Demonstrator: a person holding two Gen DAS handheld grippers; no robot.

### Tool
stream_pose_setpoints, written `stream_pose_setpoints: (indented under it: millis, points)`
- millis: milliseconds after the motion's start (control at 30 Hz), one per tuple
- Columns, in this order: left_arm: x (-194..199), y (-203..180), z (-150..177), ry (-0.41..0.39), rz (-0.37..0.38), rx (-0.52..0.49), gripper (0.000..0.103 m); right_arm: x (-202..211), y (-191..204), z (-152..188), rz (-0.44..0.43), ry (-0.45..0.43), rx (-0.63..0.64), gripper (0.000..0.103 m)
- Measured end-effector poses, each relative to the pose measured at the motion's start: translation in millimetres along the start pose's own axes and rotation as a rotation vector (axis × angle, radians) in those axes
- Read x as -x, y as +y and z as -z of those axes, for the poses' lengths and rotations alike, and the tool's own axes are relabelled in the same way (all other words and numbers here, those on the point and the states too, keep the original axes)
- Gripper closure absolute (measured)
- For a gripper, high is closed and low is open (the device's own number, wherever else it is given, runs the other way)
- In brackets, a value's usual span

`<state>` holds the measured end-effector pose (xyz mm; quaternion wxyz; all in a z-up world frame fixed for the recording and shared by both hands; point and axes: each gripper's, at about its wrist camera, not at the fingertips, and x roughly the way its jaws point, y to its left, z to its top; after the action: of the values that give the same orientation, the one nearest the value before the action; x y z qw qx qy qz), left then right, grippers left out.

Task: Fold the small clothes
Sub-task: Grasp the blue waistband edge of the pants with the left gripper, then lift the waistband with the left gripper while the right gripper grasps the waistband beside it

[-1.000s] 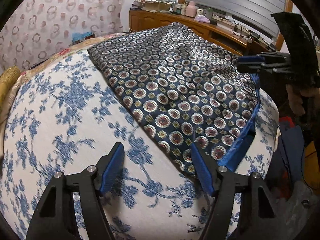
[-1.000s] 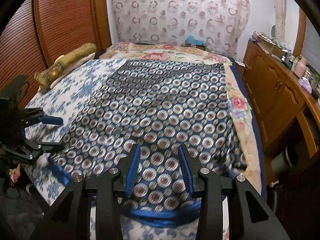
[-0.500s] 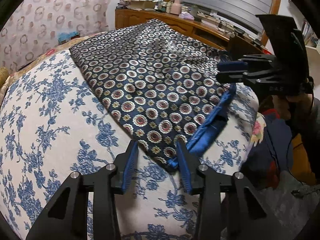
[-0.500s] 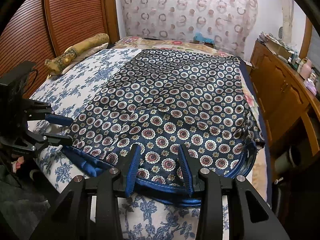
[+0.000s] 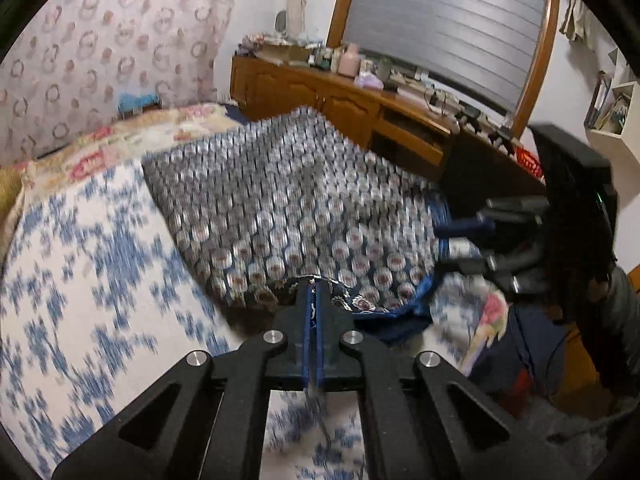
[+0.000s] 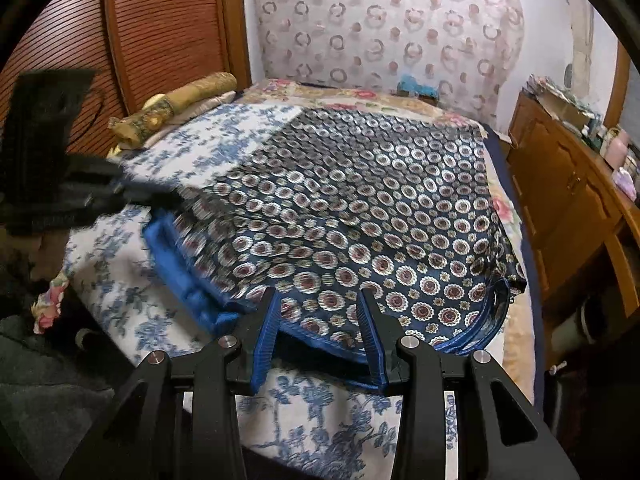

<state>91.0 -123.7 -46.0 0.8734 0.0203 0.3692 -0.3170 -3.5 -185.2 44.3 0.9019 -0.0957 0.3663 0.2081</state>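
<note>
Left gripper (image 5: pixel 314 286) pinches the cloth's (image 6: pixel 352 216) corner; only the right view shows right gripper (image 6: pixel 320 304) spread over its hem; left view blurred.

Both cams ride on the claws, angled down at the bed (image 6: pixel 168 292) from close up. Left one faces the dresser (image 5: pixel 320 96) and window; right one faces the curtain (image 6: pixel 380 24). Both catch the patterned cloth (image 5: pixel 288 208), and each sees the other claw.
</note>
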Motion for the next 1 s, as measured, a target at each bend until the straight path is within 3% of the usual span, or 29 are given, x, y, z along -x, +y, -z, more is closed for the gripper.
stream_pose_setpoints:
  millis: [200,300,433,700,767,800,833,900,1000]
  points:
    - [-9,10,-31,-0.043,-0.020,0.029,0.101,4,10,6,-0.016,-0.001,0.045,0.047]
    - [-12,18,-36,-0.053,-0.029,0.048,0.101,-4,7,11,-0.016,0.022,0.049,0.046]
    - [-14,24,-35,-0.056,-0.038,0.058,0.101,-22,-2,12,0.060,0.058,0.059,0.046]
    - [-11,30,-38,-0.069,-0.073,0.055,0.101,-35,-32,1,0.096,0.045,-0.001,0.046]
    - [-12,32,-39,-0.071,-0.085,0.054,0.101,-37,-37,-4,0.077,0.031,-0.006,0.055]
    - [-12,34,-40,-0.073,-0.094,0.056,0.101,-38,-38,-7,0.059,0.029,-0.008,0.076]
    - [-13,35,-41,-0.075,-0.103,0.059,0.101,-41,-40,-10,0.050,0.032,-0.009,0.090]
    - [-15,39,-43,-0.070,-0.131,0.074,0.101,-43,-37,-16,0.061,0.001,0.006,0.096]
    - [-13,45,-45,-0.078,-0.172,0.087,0.101,-42,-37,-28,0.063,-0.061,0.001,0.098]
